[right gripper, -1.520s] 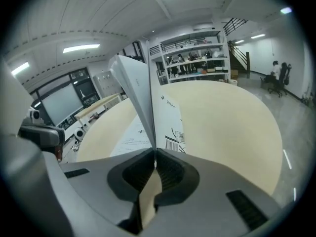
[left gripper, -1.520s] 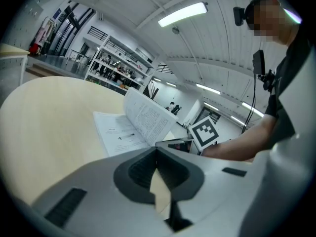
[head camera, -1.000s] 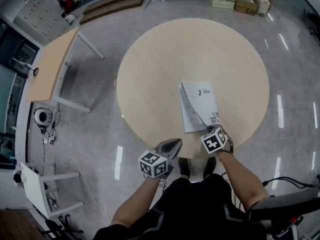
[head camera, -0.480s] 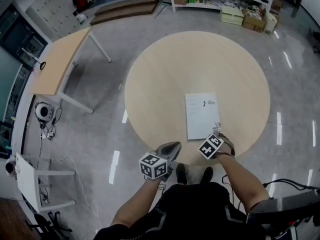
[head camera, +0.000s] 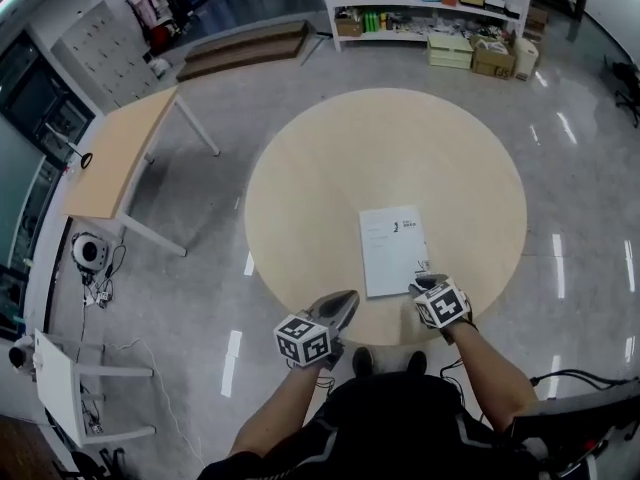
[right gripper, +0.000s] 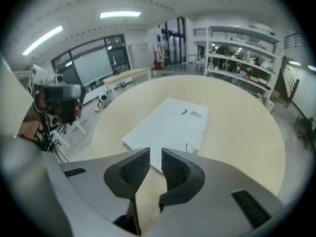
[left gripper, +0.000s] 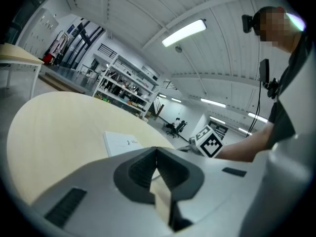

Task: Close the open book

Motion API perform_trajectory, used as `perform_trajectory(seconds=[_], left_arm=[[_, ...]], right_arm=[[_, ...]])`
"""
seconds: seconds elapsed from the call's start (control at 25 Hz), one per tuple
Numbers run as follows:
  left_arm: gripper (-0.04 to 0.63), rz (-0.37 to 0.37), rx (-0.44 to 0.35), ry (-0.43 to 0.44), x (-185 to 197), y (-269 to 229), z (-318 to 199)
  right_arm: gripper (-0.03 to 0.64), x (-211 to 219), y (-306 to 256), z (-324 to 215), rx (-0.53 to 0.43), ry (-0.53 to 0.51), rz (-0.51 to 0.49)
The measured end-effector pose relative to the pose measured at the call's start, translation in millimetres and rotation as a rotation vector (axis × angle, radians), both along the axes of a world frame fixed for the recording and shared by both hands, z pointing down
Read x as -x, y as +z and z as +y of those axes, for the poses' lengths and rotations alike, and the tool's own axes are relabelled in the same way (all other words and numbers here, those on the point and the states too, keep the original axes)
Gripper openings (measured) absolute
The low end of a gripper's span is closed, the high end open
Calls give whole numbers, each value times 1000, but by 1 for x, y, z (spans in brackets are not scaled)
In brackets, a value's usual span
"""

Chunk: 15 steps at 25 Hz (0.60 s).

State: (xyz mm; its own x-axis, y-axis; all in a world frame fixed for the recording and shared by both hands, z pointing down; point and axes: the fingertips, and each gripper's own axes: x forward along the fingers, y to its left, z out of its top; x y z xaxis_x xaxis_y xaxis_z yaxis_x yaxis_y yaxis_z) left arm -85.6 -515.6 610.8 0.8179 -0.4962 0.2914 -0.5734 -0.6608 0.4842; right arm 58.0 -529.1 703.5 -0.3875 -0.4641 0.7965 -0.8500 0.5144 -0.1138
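book (head camera: 393,250): closed, lying flat with its white cover up on the round table (head camera: 300,178).
right gripper (right gripper: 155,154): jaws stand a little apart, with a narrow gap and nothing between them; it grips nothing and is tilted down toward the tabletop.
book from the right gripper: just ahead of the jaw tips. in the head view the tips sit at the book's near right corner, and the rest of the cover stretches away and to the left of them. in the right gripper view the book's near edge runs just beyond the tips.
left gripper (left gripper: 156,149): jaw tips meet, holding nothing, and it points nearly level over the table's near edge.
book from the left gripper: ahead and off to its right, well apart, with bare tabletop between them.
grippers to each other: the right one is to the right of the left one, beside the book.
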Motion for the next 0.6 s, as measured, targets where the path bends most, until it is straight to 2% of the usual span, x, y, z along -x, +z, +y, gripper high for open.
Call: perform_trajectory(seconds=[0.08,0.16,0.32,0.48,0.6], left_arm=[[-3,38,-38,-17,0,-16,-9],[-3,39,-71,-16,-2,-28,-16],[-3,44,-139,-12,-14,-58,-25],[-3,62,-193,11,-38,-80,-22],[-3,59,-230,51,-54,-98,-15]], right_arm=[[66,-11,-36,-4,-88,56,-130],[66,-23,-72,-6,-182,81,-232],[18,-53,-150,-11,-373,143,-372],[0,-86,-201,-6,-499,212,-433],[0,-99,-225,1,-558,233,-447]])
